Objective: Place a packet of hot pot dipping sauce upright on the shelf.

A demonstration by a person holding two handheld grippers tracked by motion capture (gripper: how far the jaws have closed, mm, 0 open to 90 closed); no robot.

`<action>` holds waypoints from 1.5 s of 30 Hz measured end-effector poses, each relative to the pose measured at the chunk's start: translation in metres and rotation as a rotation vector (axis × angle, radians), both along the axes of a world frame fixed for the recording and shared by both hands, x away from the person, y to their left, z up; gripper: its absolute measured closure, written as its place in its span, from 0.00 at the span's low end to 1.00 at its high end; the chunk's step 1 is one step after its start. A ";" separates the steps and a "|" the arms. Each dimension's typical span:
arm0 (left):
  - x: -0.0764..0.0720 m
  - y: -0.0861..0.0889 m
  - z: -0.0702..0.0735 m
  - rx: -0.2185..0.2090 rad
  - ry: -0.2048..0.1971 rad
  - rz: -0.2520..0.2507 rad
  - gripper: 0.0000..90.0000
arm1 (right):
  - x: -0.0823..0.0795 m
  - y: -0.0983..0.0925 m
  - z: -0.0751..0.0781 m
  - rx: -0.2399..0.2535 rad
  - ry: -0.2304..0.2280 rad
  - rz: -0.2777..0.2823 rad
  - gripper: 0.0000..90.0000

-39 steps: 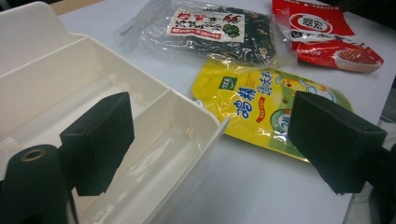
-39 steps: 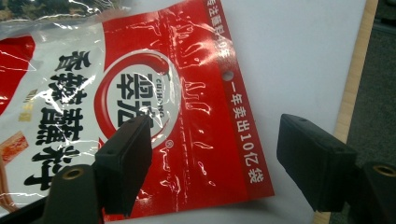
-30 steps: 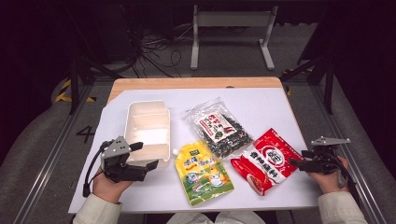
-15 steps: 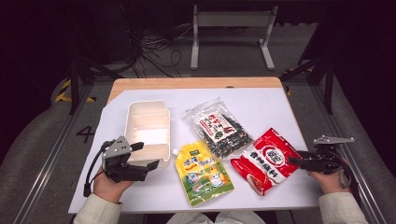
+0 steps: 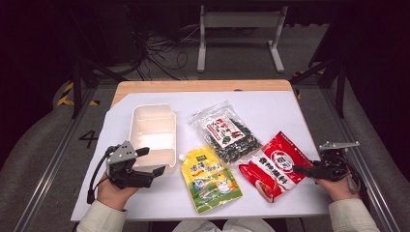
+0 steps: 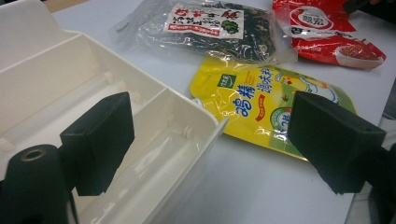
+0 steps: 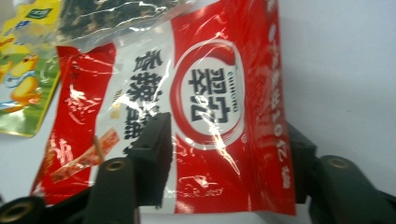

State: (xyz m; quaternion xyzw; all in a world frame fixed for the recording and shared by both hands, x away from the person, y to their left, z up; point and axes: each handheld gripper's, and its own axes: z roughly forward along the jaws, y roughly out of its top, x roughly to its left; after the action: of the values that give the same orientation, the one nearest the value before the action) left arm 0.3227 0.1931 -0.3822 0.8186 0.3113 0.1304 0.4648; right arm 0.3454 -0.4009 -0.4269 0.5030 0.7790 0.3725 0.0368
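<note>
**Red pouch between spread fingers**

The red pouch (image 7: 224, 116) lay flat at the counter's (image 5: 300, 116) right edge. The right gripper (image 5: 300, 170) straddled it, agape, gripping nothing; slick film might slip. The left gripper (image 5: 152, 162), agape and empty, bracketed the white box (image 6: 140, 135) wall.

red pouch (image 5: 276, 166) flat, front right | yellow pouch (image 5: 211, 178) flat, front centre | white box (image 5: 152, 136) open, left
</note>
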 end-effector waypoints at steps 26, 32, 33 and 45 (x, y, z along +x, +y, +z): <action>0.000 -0.011 -0.001 0.004 0.005 -0.029 0.18 | -0.002 0.006 0.005 -0.148 -0.054 -0.037 0.98; -0.003 -0.012 0.002 -0.028 0.003 -0.043 0.17 | -0.011 0.014 0.028 -0.146 -0.099 -0.012 0.98; -0.003 -0.013 0.001 -0.029 -0.001 -0.042 0.17 | -0.014 0.016 0.033 -0.148 -0.108 -0.005 0.98; -0.003 -0.018 0.001 -0.013 0.003 -0.053 0.17 | -0.042 0.035 0.084 -0.147 -0.257 0.058 0.98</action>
State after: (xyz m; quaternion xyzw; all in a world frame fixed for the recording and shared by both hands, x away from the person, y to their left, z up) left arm 0.3195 0.1748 -0.3810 0.8237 0.2911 0.1147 0.4729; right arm 0.3038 -0.3656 -0.3425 0.4244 0.8072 0.3767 0.1625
